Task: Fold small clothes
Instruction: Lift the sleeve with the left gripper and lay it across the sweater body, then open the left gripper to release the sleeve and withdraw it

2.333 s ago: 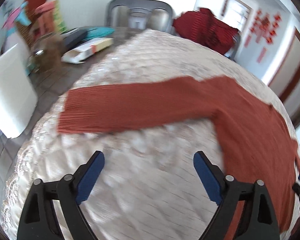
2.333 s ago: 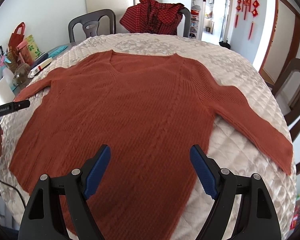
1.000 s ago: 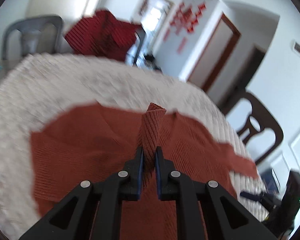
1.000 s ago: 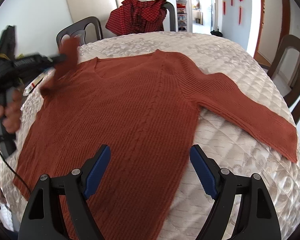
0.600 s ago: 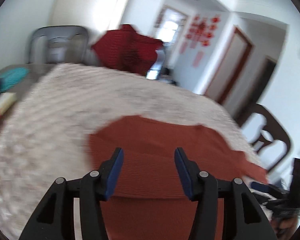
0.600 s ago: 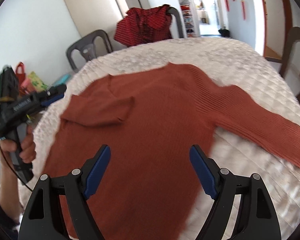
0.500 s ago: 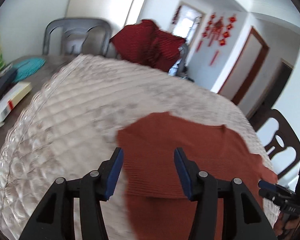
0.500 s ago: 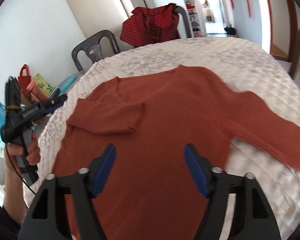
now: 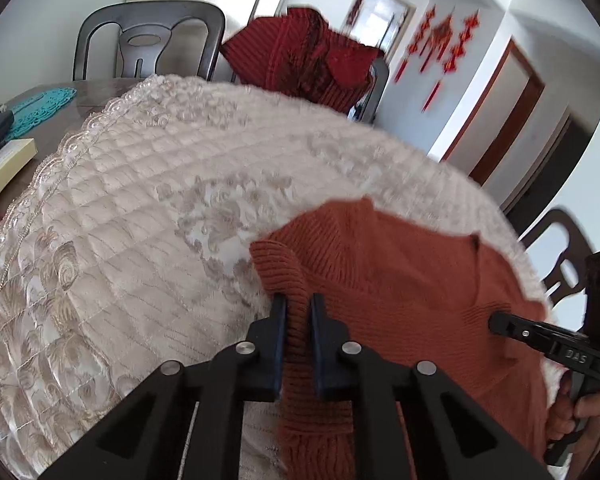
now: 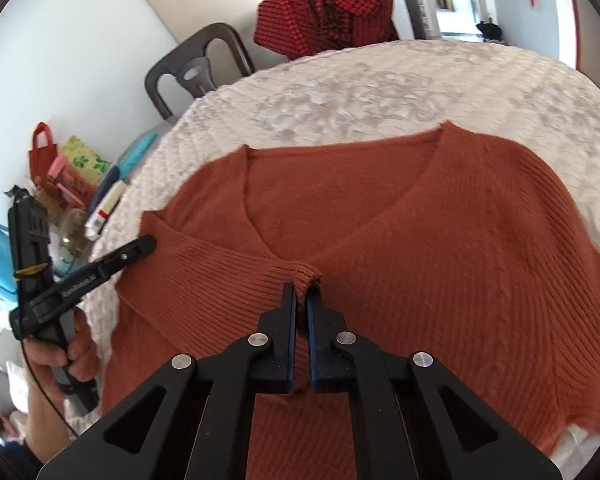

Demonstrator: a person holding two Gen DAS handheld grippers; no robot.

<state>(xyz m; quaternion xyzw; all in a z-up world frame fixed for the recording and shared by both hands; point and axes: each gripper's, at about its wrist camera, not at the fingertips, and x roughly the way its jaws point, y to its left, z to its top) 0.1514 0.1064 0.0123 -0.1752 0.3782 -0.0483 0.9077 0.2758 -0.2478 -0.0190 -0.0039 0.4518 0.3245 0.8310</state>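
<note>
Both grippers pinch one rust-orange ribbed knit sweater (image 10: pixel 400 240) lying on the cream quilted tablecloth (image 9: pixel 140 208): the left gripper (image 9: pixel 298 304) grips its folded shoulder edge at 12 o'clock, the right gripper (image 10: pixel 301 294) its sleeve cuff (image 10: pixel 300 272) over the chest.
</note>
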